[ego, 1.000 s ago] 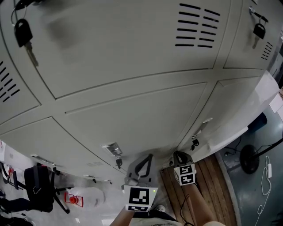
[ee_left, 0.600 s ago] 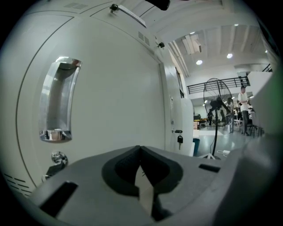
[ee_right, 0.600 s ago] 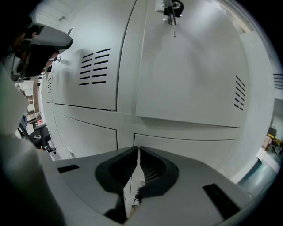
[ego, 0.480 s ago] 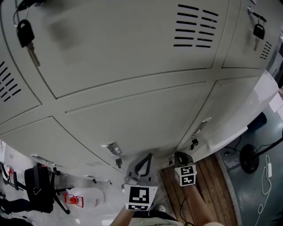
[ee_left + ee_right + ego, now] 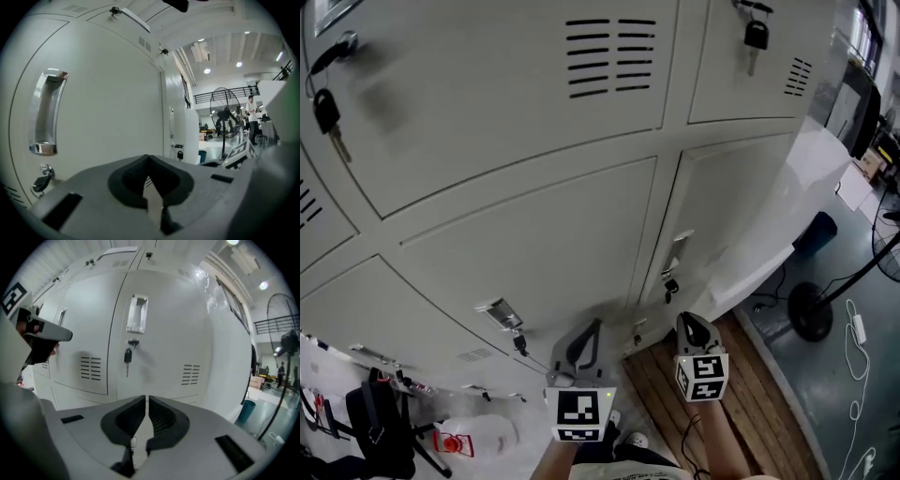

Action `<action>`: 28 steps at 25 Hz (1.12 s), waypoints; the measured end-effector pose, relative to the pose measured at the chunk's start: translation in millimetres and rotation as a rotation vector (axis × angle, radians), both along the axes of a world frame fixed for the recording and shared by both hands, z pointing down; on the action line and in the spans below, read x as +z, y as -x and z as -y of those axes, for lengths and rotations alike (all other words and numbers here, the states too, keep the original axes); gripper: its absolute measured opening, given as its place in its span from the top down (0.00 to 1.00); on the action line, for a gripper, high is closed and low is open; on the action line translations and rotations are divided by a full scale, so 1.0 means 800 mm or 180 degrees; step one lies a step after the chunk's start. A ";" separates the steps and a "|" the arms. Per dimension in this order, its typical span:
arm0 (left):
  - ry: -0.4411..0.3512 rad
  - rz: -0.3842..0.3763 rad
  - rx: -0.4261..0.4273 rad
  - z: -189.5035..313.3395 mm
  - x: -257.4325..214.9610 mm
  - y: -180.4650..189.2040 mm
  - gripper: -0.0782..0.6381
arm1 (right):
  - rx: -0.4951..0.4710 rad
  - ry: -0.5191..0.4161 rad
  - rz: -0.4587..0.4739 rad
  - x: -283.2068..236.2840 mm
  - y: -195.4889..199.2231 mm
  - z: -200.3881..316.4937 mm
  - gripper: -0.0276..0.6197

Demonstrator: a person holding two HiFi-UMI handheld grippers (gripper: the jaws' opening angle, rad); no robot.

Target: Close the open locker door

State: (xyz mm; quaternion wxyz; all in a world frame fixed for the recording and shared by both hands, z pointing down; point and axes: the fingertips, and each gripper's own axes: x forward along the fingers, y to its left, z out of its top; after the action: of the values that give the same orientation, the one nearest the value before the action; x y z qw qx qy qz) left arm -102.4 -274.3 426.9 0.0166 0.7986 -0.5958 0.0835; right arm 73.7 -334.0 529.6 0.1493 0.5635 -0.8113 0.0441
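Left claw (image 5: 596, 323) and right claw (image 5: 685, 320) are both pinched together, empty, aimed at the pale grey metal locker door (image 5: 722, 216), blunt for pushing, I judge

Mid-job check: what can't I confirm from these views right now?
1. Head view: whether the door bearing the hanging key is latched or ajar; its seam is too thin from this steep angle.
2. Head view: the foot of the lockers, hidden behind the left gripper and right gripper.
3. Left gripper view: a dark object, cut off by the top edge.
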 end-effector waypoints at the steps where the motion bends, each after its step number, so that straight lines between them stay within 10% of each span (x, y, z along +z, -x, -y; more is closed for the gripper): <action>1: -0.0022 0.0004 0.0013 -0.001 -0.003 -0.004 0.89 | 0.0065 -0.0071 -0.0007 -0.015 -0.009 -0.005 0.90; 28: -0.0339 -0.0190 0.0308 -0.020 -0.066 -0.086 0.89 | 0.0851 -0.0842 0.0455 -0.175 -0.117 -0.119 0.91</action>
State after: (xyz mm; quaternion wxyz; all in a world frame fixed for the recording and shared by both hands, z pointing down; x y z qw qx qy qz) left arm -34.0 -258.6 374.2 -0.0123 0.8283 -0.5594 0.0286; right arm 167.4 -238.7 389.7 0.0088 0.6763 -0.7365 -0.0036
